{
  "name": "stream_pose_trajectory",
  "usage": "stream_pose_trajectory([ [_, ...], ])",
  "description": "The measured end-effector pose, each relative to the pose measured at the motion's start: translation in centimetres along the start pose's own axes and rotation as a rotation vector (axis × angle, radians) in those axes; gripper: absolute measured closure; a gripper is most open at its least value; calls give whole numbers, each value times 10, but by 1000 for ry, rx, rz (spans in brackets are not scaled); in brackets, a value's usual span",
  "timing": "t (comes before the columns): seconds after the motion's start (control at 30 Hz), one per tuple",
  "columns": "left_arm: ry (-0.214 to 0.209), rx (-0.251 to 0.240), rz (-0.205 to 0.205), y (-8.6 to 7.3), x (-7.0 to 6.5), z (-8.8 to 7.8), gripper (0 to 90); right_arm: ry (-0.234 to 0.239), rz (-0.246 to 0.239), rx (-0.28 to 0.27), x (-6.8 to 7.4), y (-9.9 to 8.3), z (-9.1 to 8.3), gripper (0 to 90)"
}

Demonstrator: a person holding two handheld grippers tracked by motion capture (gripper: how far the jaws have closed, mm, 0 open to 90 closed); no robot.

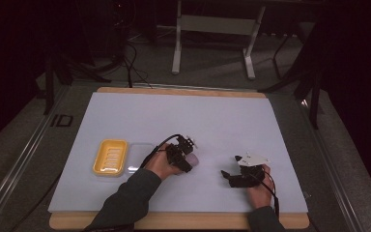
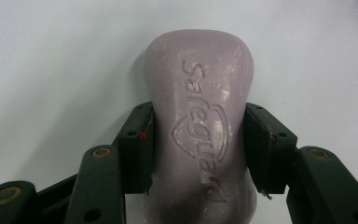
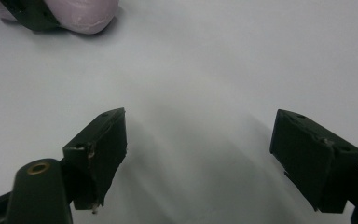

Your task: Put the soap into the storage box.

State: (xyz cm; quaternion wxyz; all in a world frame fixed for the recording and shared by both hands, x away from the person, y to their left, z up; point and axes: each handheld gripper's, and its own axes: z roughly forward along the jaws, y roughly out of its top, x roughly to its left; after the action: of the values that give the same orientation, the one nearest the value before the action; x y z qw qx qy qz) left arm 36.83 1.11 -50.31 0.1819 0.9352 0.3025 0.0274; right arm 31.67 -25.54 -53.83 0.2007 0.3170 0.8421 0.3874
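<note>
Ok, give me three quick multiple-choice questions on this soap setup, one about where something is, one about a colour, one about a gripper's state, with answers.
1. Where does the yellow soap dish sit?
A. Left of the left gripper
B. Between the two grippers
C. At the table's far edge

2. What colour is the bar of soap?
A. Green
B. Pale purple
C. Orange

3. How is the right gripper?
A. Shut on the soap
B. Shut on the dish
C. Open, holding nothing

Answers: 1 A, the high view shows the dish left of the left gripper. 2 B, the left gripper view shows it pale purple. 3 C, its jaws stand wide apart over bare table.
</note>
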Motion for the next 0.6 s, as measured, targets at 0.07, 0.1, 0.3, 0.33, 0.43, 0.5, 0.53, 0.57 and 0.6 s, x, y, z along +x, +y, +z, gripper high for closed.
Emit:
stream_pose_trajectory([
  [0.07, 3, 6, 0, 2, 0, 0, 475, 1, 0, 2, 0, 0, 0, 182],
  [0.1, 8, 6, 0, 2, 0, 0, 468, 1, 0, 3, 0, 0, 0, 182],
  [0.3, 23, 61, 19, 8, -2, 1, 463, 2, 5, 0, -1, 0, 0, 182],
  [0.33, 25, 68, 12, 9, -3, 2, 464, 2, 5, 1, -1, 0, 0, 182],
  [0.43, 40, 93, 12, 13, -4, 3, 464, 3, 5, 1, -1, 0, 0, 182],
  [0.5, 45, 107, 10, 15, -5, 3, 465, 2, 5, 1, -1, 0, 0, 182],
  [0.53, 50, 110, 12, 16, -6, 4, 465, 2, 5, 0, -1, 0, 0, 182],
  [0.57, 52, 115, 14, 16, -6, 4, 466, 2, 5, 0, -1, 0, 0, 182],
  [0.6, 54, 118, 17, 17, -6, 4, 466, 2, 6, 0, -1, 0, 0, 182],
])
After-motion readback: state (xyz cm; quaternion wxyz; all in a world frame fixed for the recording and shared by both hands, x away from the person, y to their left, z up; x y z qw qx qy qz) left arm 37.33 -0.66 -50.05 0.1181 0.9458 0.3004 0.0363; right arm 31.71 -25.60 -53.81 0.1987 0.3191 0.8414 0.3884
